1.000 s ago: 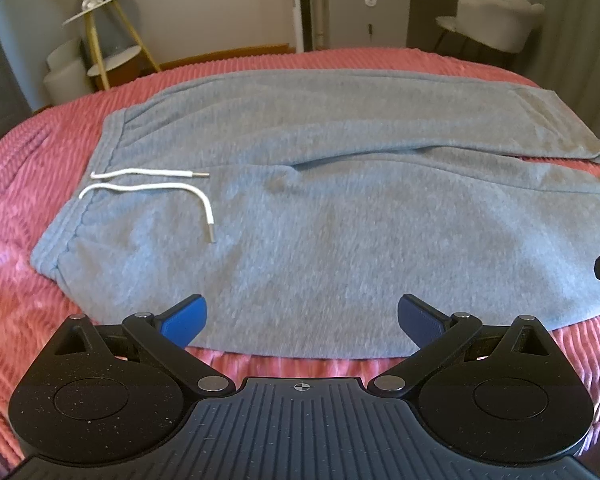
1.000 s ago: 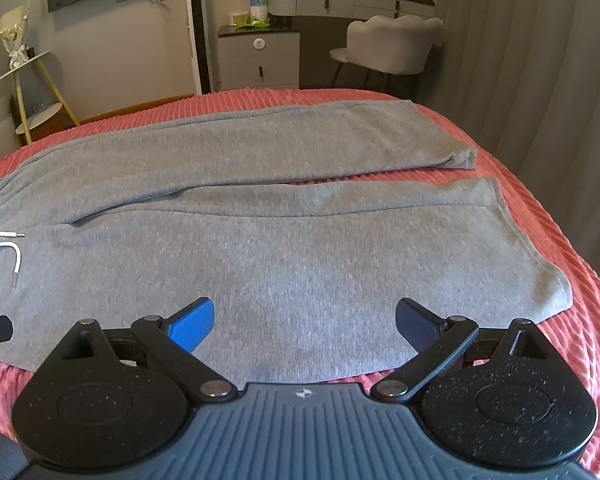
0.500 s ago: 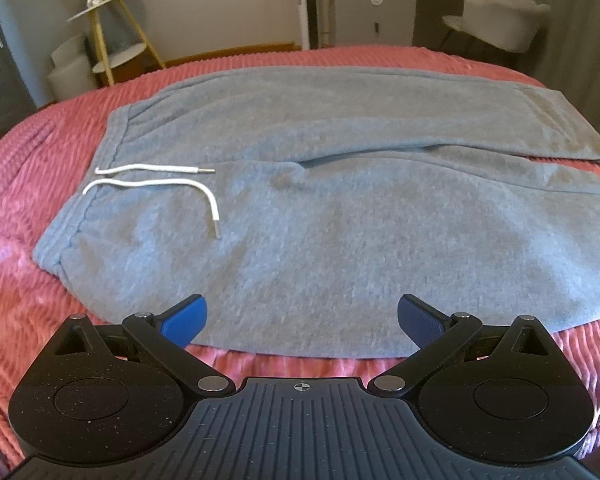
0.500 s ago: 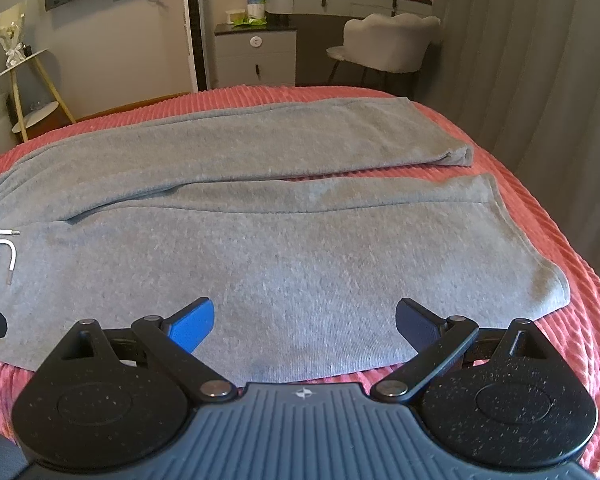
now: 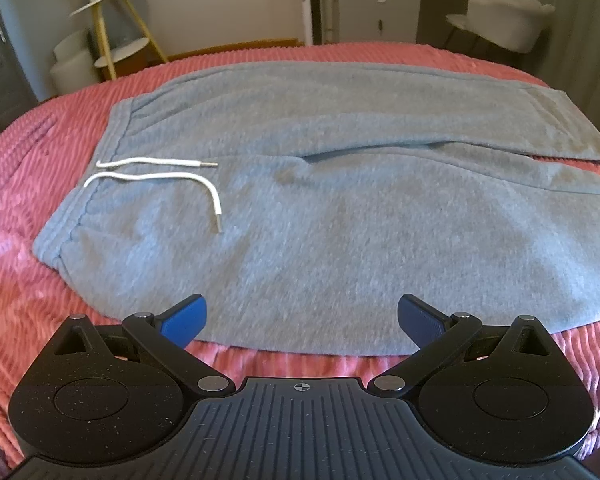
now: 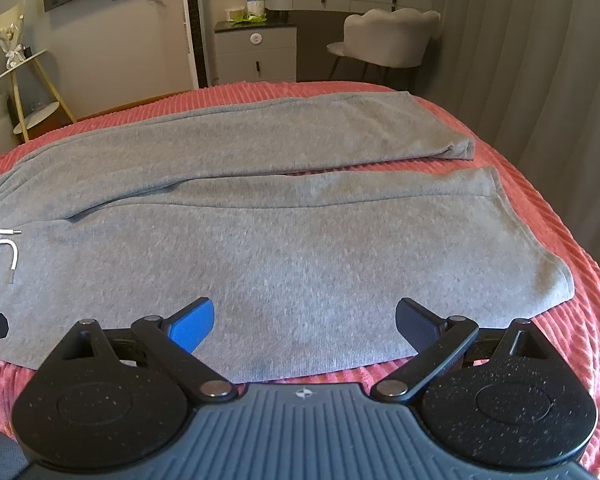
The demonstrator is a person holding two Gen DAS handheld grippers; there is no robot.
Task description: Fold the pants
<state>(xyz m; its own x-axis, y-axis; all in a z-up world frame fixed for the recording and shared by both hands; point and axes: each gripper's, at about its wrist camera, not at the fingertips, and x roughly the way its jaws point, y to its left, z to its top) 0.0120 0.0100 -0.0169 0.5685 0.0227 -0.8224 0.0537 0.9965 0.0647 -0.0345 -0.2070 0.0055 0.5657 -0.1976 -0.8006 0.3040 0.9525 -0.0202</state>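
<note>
Pink bedspread (image 5: 16, 184) under grey pants (image 5: 340, 216) laid flat, white drawstring (image 5: 156, 178) at waistband, left gripper (image 5: 302, 316) and right gripper (image 6: 304, 320) held spread apart above near edge, nothing gripped

Pants (image 5: 340, 216): plain grey. Drawstring (image 5: 156, 178): white, silver tips. Bedspread (image 5: 24, 184): coral pink, ribbed. Left tongs (image 5: 302, 316): black, blue pads (image 5: 184, 316).

The pants (image 5: 340, 216) lie flat across the bed (image 5: 28, 184), waistband to the left, legs running right, one leg behind the other. The drawstring (image 5: 160, 178) rests on the waist end. Both grippers, left gripper (image 5: 302, 316) and right gripper (image 6: 304, 320), hover spread at the near edge.
</note>
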